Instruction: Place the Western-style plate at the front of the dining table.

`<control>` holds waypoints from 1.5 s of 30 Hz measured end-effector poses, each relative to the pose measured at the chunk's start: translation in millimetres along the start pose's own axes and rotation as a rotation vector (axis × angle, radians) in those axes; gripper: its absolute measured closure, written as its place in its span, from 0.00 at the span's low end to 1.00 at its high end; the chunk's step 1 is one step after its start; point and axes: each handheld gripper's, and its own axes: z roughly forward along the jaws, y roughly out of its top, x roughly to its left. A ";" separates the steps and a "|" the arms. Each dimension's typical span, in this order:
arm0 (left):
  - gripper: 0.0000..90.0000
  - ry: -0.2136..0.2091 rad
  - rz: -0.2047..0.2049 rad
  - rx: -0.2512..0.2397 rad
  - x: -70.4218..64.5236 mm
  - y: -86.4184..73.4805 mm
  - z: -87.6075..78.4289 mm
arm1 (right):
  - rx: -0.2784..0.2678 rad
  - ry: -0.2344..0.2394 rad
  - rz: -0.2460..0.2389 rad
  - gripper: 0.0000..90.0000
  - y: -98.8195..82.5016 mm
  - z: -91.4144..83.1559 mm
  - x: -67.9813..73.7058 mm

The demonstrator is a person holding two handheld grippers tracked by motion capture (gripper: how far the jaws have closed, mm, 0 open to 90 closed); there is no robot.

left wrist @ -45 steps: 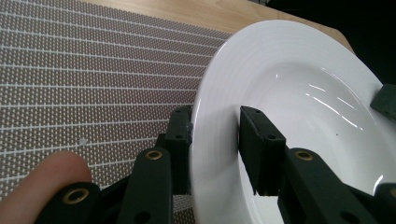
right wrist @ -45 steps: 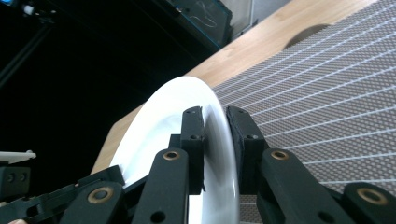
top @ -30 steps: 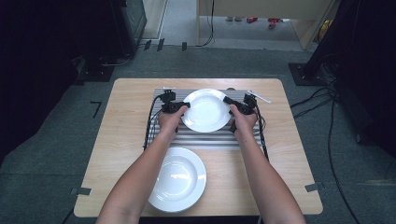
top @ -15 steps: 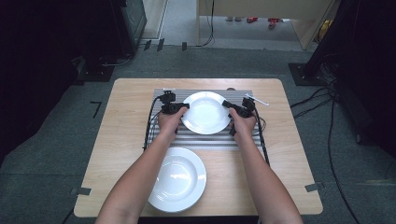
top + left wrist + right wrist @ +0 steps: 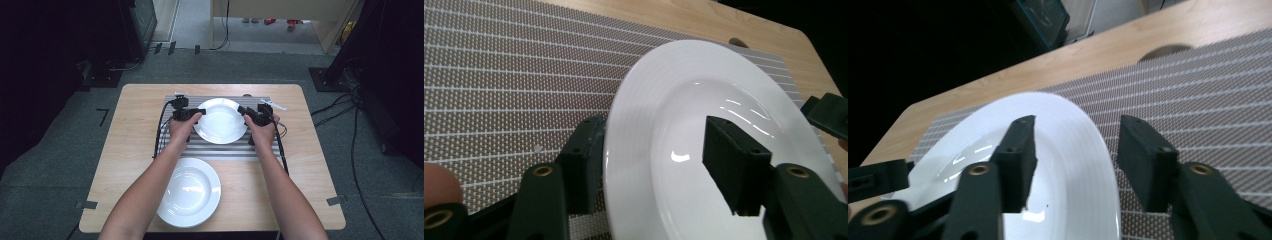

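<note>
A white deep plate (image 5: pixel 220 120) lies on a grey woven mat (image 5: pixel 210 150) at the back of the table. My left gripper (image 5: pixel 192 114) is at its left rim and my right gripper (image 5: pixel 248 116) at its right rim. In the left gripper view the left gripper (image 5: pixel 659 165) straddles the plate's rim (image 5: pixel 624 130), and its jaws have just been opening, pads clear of it. In the right gripper view the right gripper (image 5: pixel 1080 160) straddles the plate's rim (image 5: pixel 1098 145) in the same way, its jaws also just opened with gaps on both sides.
A second white plate (image 5: pixel 189 191) sits on the wooden table (image 5: pixel 310 165) near the front edge, between the person's forearms. A small white item (image 5: pixel 272 104) lies at the mat's back right corner. Cables trail from both grippers across the mat.
The plate has come slightly toward me and settled flat on the mat. Both hands have stayed at its sides.
</note>
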 end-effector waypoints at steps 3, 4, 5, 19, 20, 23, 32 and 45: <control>0.38 0.005 0.027 -0.012 -2.2 2.0 -11.4 | 0.000 -0.026 -0.033 0.52 6.7 -8.9 1.1; 0.36 0.005 0.038 -0.014 -2.8 2.1 -15.2 | -0.003 -0.031 -0.033 0.52 8.9 -11.8 0.4; 0.34 0.005 0.038 -0.014 -2.8 2.1 -15.2 | -0.003 -0.031 -0.033 0.52 8.9 -11.8 0.4; 0.19 -0.071 0.088 -0.013 -7.4 0.2 -67.3 | 0.026 0.039 -0.142 0.36 21.4 -63.9 3.5; 0.19 -0.066 0.105 -0.025 -7.1 -1.8 -75.7 | 0.020 0.038 -0.142 0.35 21.1 -67.4 3.3; 0.19 -0.055 0.122 -0.030 -6.3 -4.5 -81.8 | 0.013 0.034 -0.147 0.33 20.7 -75.4 3.5; 0.19 -0.059 0.118 -0.040 4.9 -22.9 -105.2 | 0.047 0.056 -0.215 0.29 16.5 -104.4 11.5; 0.19 -0.060 0.112 -0.071 17.3 -47.4 -137.5 | 0.040 0.076 -0.287 0.26 9.0 -139.1 21.0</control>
